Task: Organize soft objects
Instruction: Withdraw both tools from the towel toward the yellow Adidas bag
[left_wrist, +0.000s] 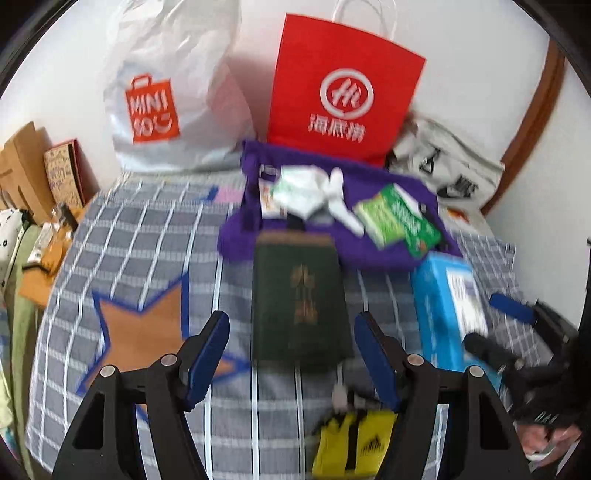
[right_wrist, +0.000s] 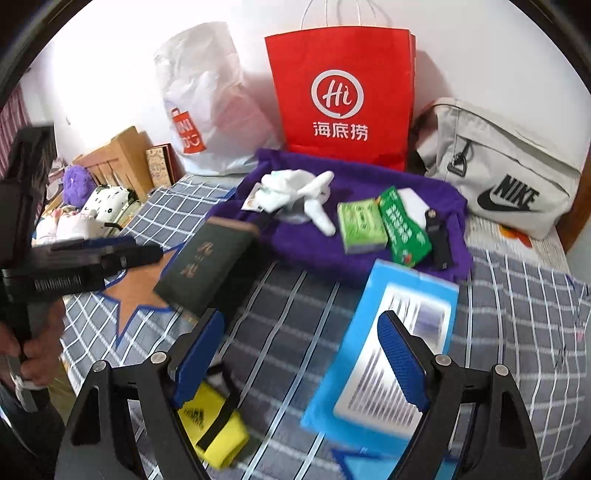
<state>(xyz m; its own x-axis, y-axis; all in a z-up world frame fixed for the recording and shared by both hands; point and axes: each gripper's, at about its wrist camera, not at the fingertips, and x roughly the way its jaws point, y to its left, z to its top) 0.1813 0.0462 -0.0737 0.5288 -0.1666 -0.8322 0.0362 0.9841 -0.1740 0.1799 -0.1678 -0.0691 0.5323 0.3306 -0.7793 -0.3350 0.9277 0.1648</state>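
A purple cloth (left_wrist: 373, 243) (right_wrist: 295, 243) lies on the checked bed, with white socks (left_wrist: 314, 192) (right_wrist: 295, 192), green packets (left_wrist: 399, 218) (right_wrist: 384, 225) and a small black item (right_wrist: 437, 236) on it. A dark green book (left_wrist: 301, 299) (right_wrist: 207, 266) lies in front of the cloth. A blue box (left_wrist: 443, 310) (right_wrist: 388, 354) and a yellow pouch (left_wrist: 351, 443) (right_wrist: 214, 428) lie nearer. My left gripper (left_wrist: 291, 354) is open, its jaws on either side of the book's near end. My right gripper (right_wrist: 303, 362) is open over the blue box's near edge.
A white Miniso bag (left_wrist: 166, 96) (right_wrist: 199, 107), a red paper bag (left_wrist: 340, 88) (right_wrist: 343, 96) and a grey Nike bag (left_wrist: 450, 166) (right_wrist: 509, 173) stand along the wall. Clutter and a wooden headboard (right_wrist: 118, 158) sit at the left of the bed.
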